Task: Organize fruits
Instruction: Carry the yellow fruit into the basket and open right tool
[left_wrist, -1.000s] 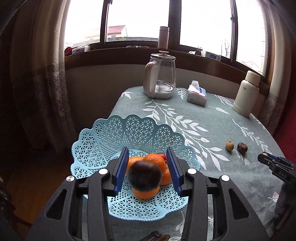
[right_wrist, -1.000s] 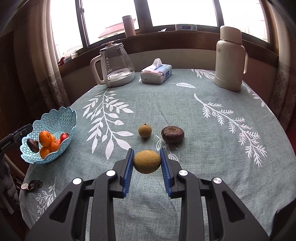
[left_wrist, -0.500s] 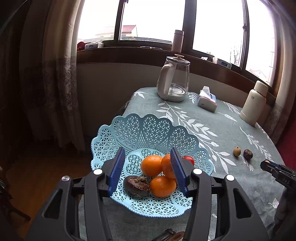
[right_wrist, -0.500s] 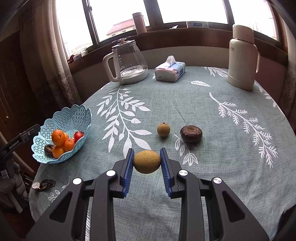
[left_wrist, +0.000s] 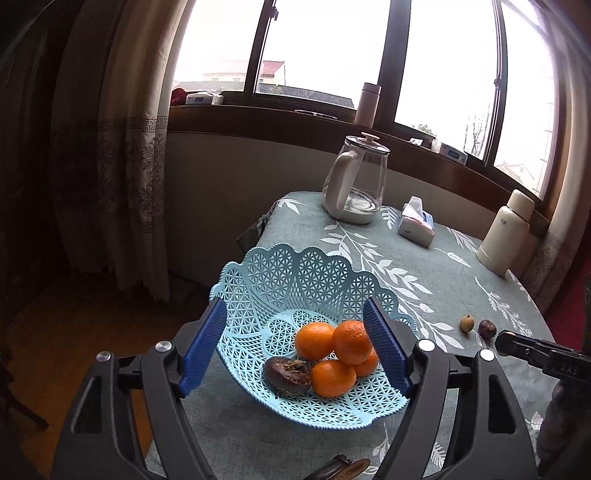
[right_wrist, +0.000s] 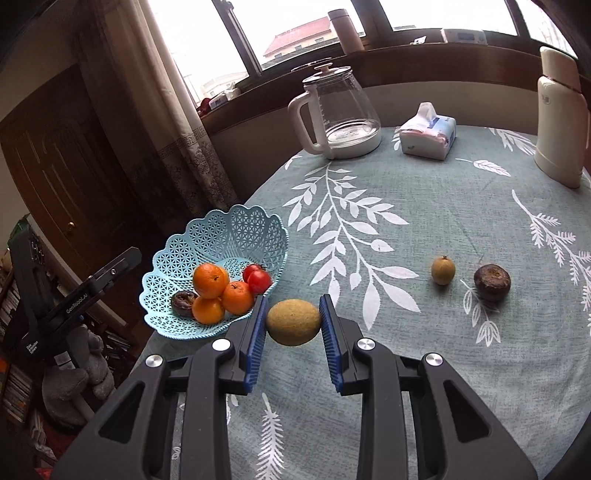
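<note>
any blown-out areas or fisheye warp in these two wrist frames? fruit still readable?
Left wrist view: window panes clipped white, room at left nearly black, frame bars bow outward; oranges in the basket sharp. Right wrist view: window glare milder, table edge curves strongly; yellow-green fruit in the right gripper crisp and evenly lit, shadows soft.

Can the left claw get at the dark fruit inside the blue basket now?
Probably yes: the left claw is open, and the dark fruit lies exposed at the near side of the blue basket, with only oranges beside it.
</note>
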